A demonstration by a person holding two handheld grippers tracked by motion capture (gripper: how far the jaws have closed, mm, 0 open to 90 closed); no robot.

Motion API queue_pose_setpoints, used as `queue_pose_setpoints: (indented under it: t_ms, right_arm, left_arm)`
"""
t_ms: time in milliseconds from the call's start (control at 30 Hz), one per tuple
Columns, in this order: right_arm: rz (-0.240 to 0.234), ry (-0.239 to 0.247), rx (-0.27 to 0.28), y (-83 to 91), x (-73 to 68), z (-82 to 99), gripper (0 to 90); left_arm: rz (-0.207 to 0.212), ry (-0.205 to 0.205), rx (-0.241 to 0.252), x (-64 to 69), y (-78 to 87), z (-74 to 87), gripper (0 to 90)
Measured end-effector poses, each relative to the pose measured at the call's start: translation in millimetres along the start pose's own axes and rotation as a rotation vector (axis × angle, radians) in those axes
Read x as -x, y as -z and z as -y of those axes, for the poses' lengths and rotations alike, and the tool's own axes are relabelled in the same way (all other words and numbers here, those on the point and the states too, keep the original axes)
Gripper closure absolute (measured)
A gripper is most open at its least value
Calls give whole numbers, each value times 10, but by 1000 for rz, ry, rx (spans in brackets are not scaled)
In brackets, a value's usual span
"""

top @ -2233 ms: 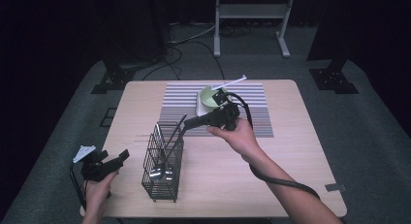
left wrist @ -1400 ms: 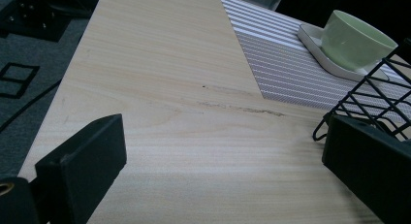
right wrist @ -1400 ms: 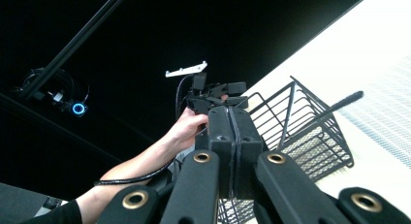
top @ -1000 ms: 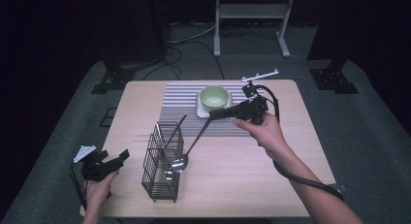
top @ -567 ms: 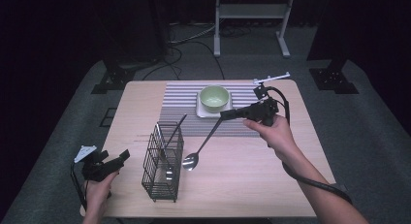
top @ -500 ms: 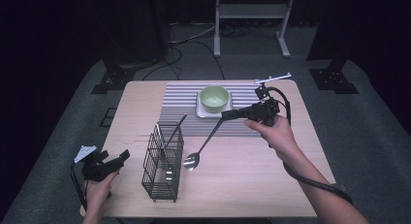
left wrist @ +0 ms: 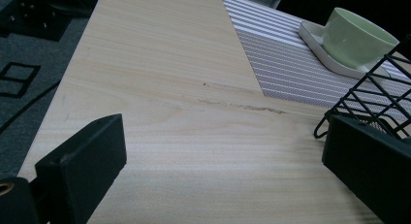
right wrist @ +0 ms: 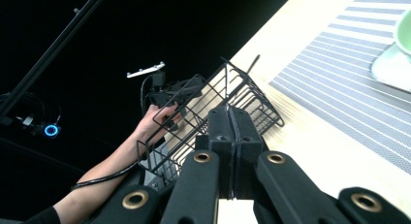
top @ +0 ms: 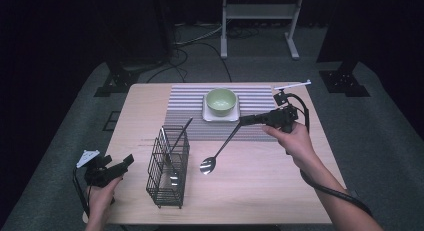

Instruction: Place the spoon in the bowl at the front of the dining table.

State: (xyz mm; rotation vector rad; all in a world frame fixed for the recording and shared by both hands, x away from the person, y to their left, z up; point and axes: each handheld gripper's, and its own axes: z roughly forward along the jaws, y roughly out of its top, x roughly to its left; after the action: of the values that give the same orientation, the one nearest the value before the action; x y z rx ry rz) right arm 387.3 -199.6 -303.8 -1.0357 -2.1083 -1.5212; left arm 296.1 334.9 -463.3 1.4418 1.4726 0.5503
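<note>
High view: right gripper (top: pixel 243 121), clamped on spoon (top: pixel 218 151) handle, has carried it clear of wire basket (top: pixel 168 167); bowl end now touches table (top: pixel 150 98) mid-surface. Left gripper (top: pixel 126 161), wide, idle at near-left corner.

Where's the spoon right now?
High view: the spoon hangs from the right gripper, its bowl low over the table, right of the basket.

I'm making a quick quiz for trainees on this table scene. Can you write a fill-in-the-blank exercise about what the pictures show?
1. The right gripper is shut on the handle of a ____.
2. The green bowl sits on a white ____.
3. The left gripper has its jaws ____, with nothing between them.
4. A second utensil stands inside the black wire ____.

Missing words: spoon; plate; open; basket
</note>
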Motion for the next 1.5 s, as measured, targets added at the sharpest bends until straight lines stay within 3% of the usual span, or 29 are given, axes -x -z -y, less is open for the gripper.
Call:
queue_pose_setpoints:
  t_ms: [767,1267,1500]
  right_arm:
    - [53,-87,39,216,403,259,892]
    - [109,-134,65,273,673,364,892]
    - [120,-144,78,275,727,363,892]
  left_arm:
    - [-1,-5,-1,3,-5,3,9]
    - [-1,-4,0,1,-6,3,9]
    - [-2,-5,0,0,-6,3,9]
